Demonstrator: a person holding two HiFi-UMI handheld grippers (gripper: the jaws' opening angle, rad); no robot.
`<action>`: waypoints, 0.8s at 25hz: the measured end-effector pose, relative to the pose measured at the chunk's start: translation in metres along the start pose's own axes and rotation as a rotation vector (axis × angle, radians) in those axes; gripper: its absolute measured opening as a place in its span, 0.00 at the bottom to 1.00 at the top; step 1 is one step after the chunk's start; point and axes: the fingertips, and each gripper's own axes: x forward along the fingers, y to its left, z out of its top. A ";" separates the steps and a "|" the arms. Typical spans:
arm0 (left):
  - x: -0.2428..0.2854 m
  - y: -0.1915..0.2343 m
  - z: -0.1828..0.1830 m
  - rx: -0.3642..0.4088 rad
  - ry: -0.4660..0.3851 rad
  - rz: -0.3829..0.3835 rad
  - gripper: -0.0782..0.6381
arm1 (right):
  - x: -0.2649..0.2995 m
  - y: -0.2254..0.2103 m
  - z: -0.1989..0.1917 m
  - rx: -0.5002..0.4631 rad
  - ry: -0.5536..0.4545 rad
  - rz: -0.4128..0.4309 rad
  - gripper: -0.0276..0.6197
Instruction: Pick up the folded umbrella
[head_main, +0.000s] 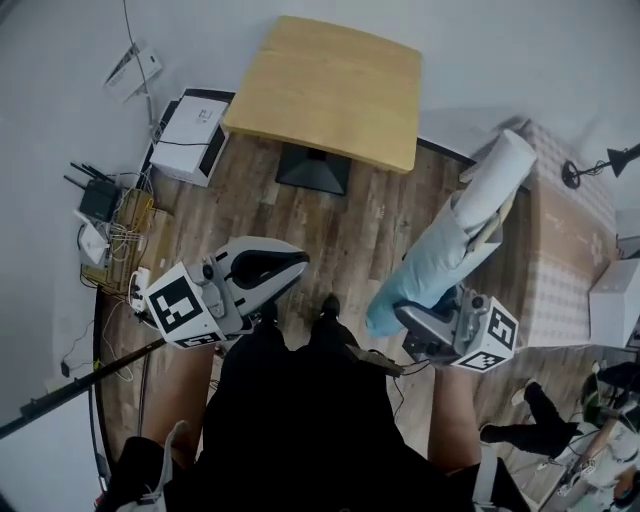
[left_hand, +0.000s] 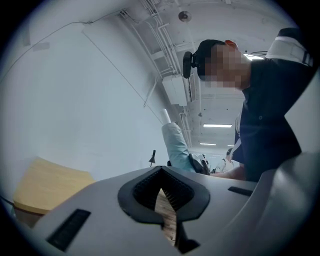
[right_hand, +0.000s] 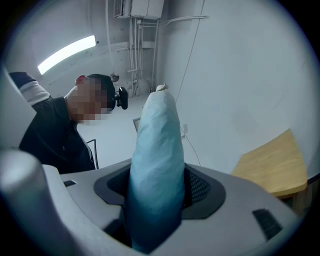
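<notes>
The folded umbrella (head_main: 445, 250) is light blue with a white handle end and sticks up and away from me, held off the floor. My right gripper (head_main: 420, 325) is shut on its lower part. In the right gripper view the umbrella (right_hand: 155, 160) fills the gap between the jaws of that gripper (right_hand: 156, 200) and rises to its white tip. My left gripper (head_main: 285, 265) hangs at the left over the wood floor, shut, nothing in it. In the left gripper view its jaws (left_hand: 162, 200) meet with only a sliver of floor showing; the umbrella (left_hand: 179, 145) stands beyond.
A light wooden table (head_main: 330, 90) on a black base stands ahead. A white box (head_main: 190, 125), a router (head_main: 98, 198) and cables lie along the left wall. A patterned bench (head_main: 565, 250) runs at the right. A black pole (head_main: 80, 385) crosses the lower left.
</notes>
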 end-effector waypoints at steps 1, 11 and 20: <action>-0.009 -0.002 0.001 -0.003 0.006 -0.016 0.12 | 0.005 0.006 -0.004 0.001 -0.013 -0.009 0.50; -0.081 -0.013 0.001 -0.010 0.028 -0.119 0.12 | 0.061 0.057 -0.060 -0.034 -0.053 -0.057 0.50; -0.075 -0.016 0.002 -0.013 0.016 -0.258 0.12 | 0.050 0.070 -0.059 -0.073 -0.121 -0.179 0.50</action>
